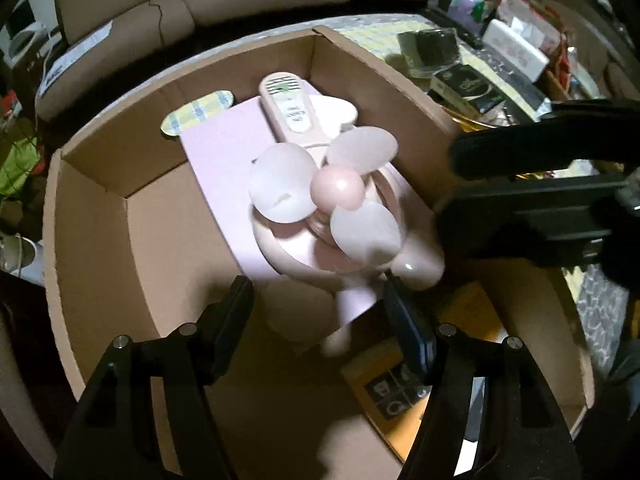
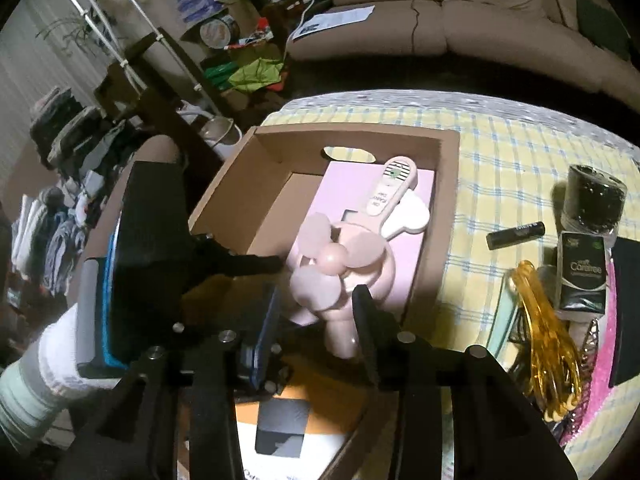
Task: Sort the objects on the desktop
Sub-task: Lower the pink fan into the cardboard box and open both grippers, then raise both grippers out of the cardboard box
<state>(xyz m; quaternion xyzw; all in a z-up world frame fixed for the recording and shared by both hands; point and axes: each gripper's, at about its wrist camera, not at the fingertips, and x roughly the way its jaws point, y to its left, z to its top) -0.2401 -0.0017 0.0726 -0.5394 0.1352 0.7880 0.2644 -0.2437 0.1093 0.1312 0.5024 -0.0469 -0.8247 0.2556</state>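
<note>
Placing step nearly done — pink fan [image 1: 328,208] lying inside the cardboard box [image 1: 132,184], left tongs [image 1: 316,312] and right tongs [image 2: 316,312] both parted, gripping nothing — next, withdrawing toward the clutter on the table [image 2: 500,152].

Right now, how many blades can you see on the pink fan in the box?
3. On the pink fan, one blade is left of the hub, one above right, one below right. None seems hidden.
</note>
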